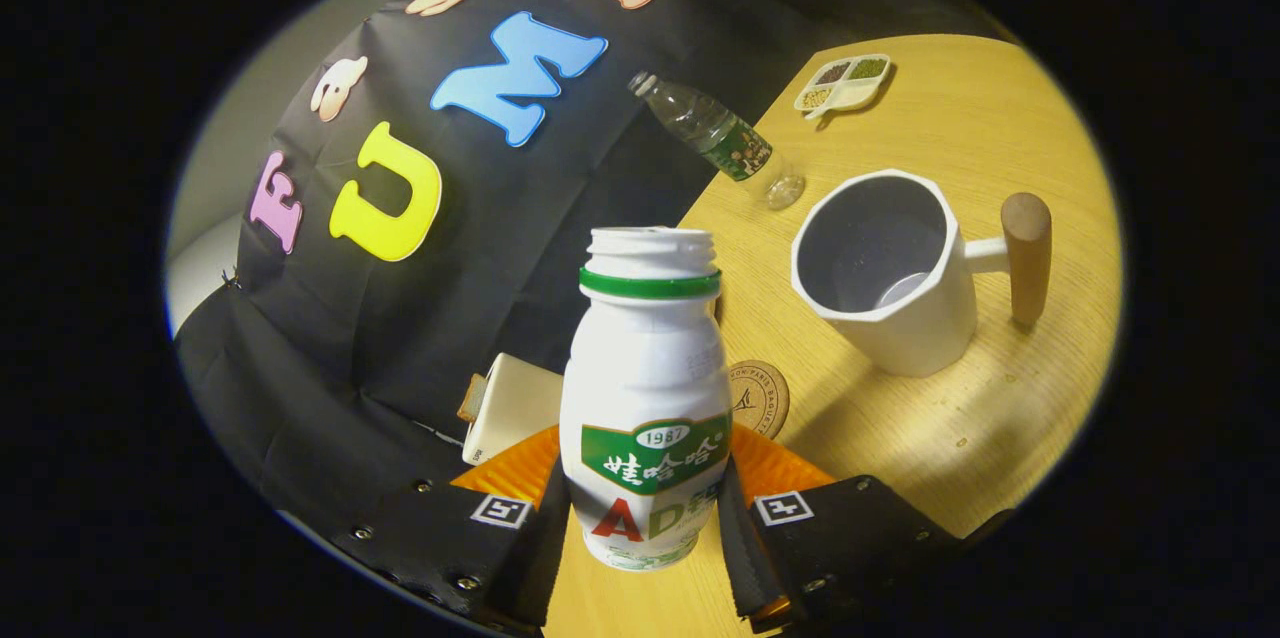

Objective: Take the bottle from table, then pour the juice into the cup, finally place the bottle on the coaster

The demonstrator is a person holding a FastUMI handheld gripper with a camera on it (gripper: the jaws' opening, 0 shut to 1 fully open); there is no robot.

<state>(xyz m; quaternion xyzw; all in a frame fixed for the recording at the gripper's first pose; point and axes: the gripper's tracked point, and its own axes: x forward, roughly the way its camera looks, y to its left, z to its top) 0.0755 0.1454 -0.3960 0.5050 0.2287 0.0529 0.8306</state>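
hand-held gripper (645, 508) pinching white juice bottle (646, 398) between both fingers, cap off, white cup (885, 268) at two o'clock on wooden table (1000, 418), round coaster (760, 396) just behind bottle

Warm light, sharp focus, strong fisheye bending, shadow beside cup (885, 263).

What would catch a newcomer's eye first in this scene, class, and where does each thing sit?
The white juice bottle stands out first, uncapped and clamped between the gripper fingers. Beyond it, to the right, a white mug with a wooden handle stands empty on the wooden table; a round coaster lies just behind the bottle.
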